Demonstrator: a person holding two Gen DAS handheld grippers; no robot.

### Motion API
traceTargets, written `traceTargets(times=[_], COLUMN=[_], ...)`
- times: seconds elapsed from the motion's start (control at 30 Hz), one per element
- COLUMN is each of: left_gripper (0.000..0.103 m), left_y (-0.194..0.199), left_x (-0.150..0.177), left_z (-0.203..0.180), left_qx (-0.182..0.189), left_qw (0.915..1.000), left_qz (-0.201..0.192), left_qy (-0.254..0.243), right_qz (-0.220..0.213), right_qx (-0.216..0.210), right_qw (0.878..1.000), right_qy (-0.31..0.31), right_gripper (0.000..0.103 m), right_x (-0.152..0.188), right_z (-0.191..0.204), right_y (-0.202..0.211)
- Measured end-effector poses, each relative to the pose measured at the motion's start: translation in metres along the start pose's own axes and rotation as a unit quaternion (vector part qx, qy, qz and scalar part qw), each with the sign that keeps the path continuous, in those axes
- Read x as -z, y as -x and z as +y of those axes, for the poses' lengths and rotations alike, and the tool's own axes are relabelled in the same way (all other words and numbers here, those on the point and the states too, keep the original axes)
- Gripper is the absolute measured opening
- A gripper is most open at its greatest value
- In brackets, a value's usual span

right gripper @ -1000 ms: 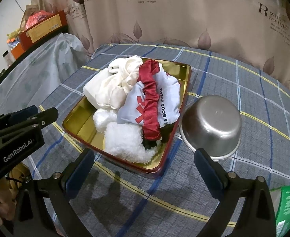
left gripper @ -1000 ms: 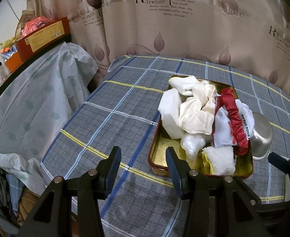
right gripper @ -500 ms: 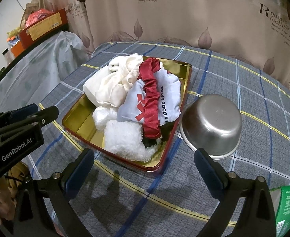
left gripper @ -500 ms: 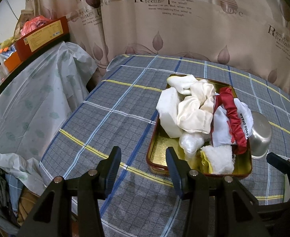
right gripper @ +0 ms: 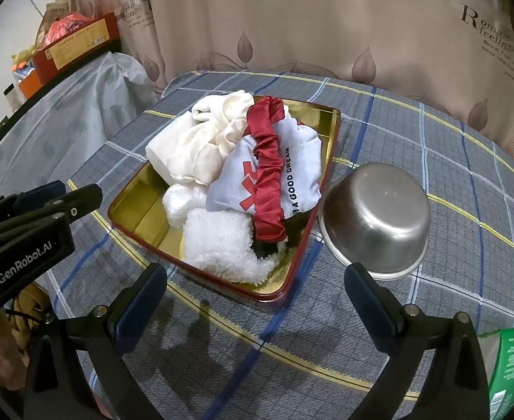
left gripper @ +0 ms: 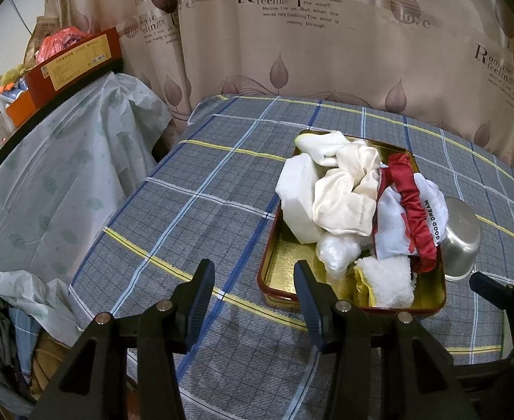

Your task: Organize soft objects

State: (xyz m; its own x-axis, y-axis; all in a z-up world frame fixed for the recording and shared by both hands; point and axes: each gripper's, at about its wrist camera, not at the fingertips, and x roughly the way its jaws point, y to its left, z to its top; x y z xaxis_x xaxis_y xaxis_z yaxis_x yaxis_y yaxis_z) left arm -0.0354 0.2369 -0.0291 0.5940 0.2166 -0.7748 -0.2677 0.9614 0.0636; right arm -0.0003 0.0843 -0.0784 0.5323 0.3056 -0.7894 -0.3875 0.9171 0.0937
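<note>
A gold tin tray with a red rim [left gripper: 274, 262] [right gripper: 134, 206] sits on the plaid tablecloth, piled with soft things. In it lie a cream cloth [left gripper: 344, 196] [right gripper: 194, 147], a red scrunchie [left gripper: 411, 203] [right gripper: 267, 175], a white "GOOD DREAM" pouch [left gripper: 390, 224] [right gripper: 299, 161], a fluffy white cloth [left gripper: 386, 280] [right gripper: 218, 241] and a crumpled clear bag [left gripper: 334, 248] [right gripper: 180, 203]. My left gripper [left gripper: 253, 280] hovers open just before the tray's near left corner, holding nothing. My right gripper [right gripper: 255, 276] stands wide open in front of the tray's near edge, also holding nothing.
An upturned steel bowl [left gripper: 462, 238] [right gripper: 379, 217] rests against the tray's right side. A leaf-print curtain [left gripper: 292, 52] hangs behind the table. Plastic-covered furniture [left gripper: 64, 175] with a red box [left gripper: 75, 63] stands at the left. A green packet [right gripper: 509, 367] lies at the lower right.
</note>
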Motion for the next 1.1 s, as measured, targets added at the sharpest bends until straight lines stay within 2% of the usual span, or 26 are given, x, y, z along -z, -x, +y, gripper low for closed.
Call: traceTargets(times=[1.1], left_gripper=[0.048], left_y=[-0.0008], left_x=[0.0012], left_z=[0.0005], left_qx=[0.001], left_qw=[1.0000], left_qz=[0.005], left_qy=[-0.002], right_qz=[0.004], right_qx=[0.000], right_qw=[1.000], right_qy=[0.010], right_gripper=[0.101], right_x=[0.0006], right_z=[0.0060], right_y=[-0.0018])
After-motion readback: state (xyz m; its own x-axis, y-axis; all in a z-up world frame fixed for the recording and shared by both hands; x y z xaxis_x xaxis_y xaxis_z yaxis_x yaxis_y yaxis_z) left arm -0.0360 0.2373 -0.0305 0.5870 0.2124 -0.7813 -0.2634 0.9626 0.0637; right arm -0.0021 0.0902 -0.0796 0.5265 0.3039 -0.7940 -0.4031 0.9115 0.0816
